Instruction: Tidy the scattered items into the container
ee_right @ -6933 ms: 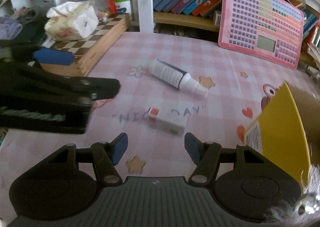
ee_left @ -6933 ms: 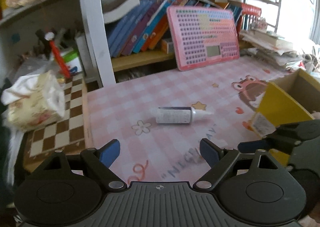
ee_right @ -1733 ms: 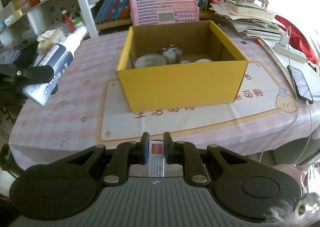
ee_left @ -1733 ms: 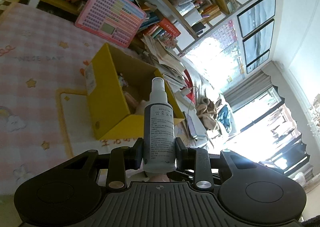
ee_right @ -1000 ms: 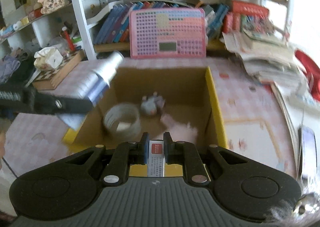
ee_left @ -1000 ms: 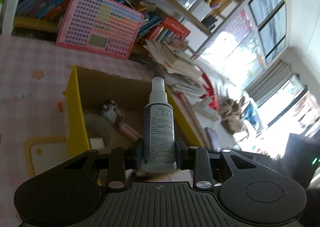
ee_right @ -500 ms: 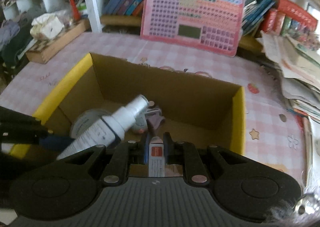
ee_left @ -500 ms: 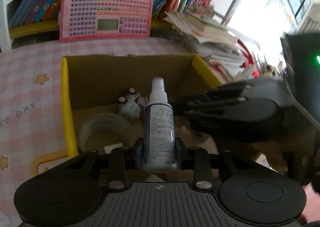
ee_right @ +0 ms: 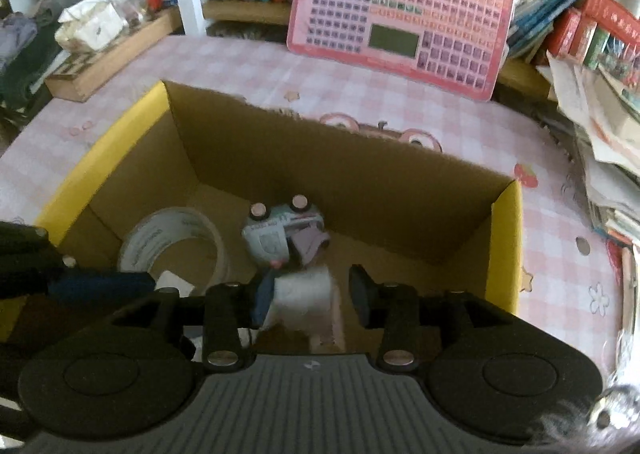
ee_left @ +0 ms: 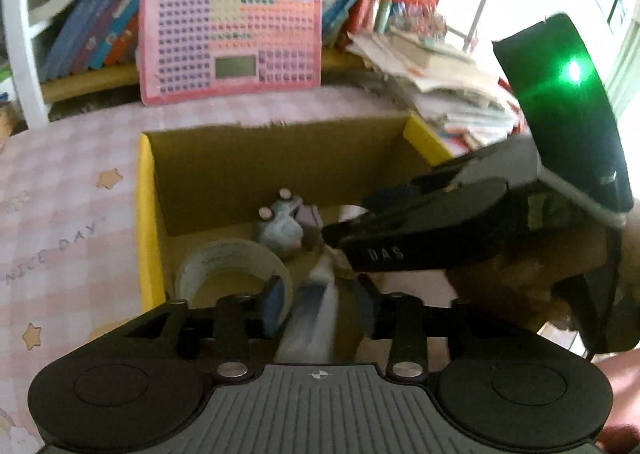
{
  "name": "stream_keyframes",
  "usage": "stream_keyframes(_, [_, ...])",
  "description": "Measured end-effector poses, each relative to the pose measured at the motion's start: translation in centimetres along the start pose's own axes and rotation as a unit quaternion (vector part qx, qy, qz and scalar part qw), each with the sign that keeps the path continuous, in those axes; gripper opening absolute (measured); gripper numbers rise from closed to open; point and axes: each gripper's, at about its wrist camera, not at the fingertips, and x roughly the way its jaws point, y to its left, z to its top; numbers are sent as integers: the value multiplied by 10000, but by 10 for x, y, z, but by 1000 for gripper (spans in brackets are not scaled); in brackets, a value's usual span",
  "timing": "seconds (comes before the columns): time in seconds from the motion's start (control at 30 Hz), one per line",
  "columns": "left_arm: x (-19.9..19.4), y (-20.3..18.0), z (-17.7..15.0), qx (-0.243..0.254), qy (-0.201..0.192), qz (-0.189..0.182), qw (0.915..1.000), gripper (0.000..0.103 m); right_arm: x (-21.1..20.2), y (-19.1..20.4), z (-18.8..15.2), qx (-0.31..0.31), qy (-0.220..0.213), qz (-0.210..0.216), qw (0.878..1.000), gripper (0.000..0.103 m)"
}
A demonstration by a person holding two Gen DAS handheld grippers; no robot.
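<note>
Both hand-held grippers are over the yellow cardboard box (ee_right: 505, 238), jaws opening. The left hand-held gripper (ee_left: 318, 304) has a blurry spray bottle (ee_left: 312, 318) between its spreading pads; the right hand-held gripper (ee_right: 308, 296) has a blurred small white box (ee_right: 306, 296) the same way. Tape roll (ee_right: 172, 244) and toy car (ee_right: 276, 234) sit inside.

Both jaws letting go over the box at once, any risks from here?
1. The spray bottle drops blurred between the left gripper's opening jaws and may hit the tape roll or toy car.
2. The right gripper, also opening, sits close beside it inside the box; they could collide.
</note>
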Motion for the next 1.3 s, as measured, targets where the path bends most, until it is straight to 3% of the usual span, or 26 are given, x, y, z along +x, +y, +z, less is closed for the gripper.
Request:
stream_keyframes(0.13, [-23, -4, -3, 80, -377, 214, 9990, 70, -21, 0, -4, 73, -342, -39, 9994, 41])
stream_keyframes(0.33, [-67, -8, -11, 101, -955, 451, 9944, 86, -70, 8, -18, 242, -1129, -178, 9931, 54])
stream_keyframes(0.43, [-97, -4, -20, -108, -1388, 609, 9884, 89, -92, 19, -31, 243, -1465, -365, 9882, 62])
stream_keyframes(0.5, [-118, 2, -29, -312, -1707, 705, 9823, 97, -105, 25, -42, 316, -1671, -449, 9844, 71])
stream_keyframes(0.67, [-160, 14, -55, -605, -2250, 1286, 9639, 101, -134, 42, -70, 653, -2051, -658, 9743, 81])
stream_keyframes(0.8, [-179, 24, -77, -694, -2261, 1666, 9572, 101, -148, 63, -91, 857, -2198, -731, 9690, 83])
stream_keyframes(0.93, [-191, 29, -102, -752, -2018, 2033, 9551, 101, -157, 86, -112, 1059, -2208, -769, 9665, 84])
stream_keyframes(1.3, [-226, 35, -155, -1039, -1663, 2297, 9533, 103, -174, 150, -164, 911, -2023, -783, 9719, 87])
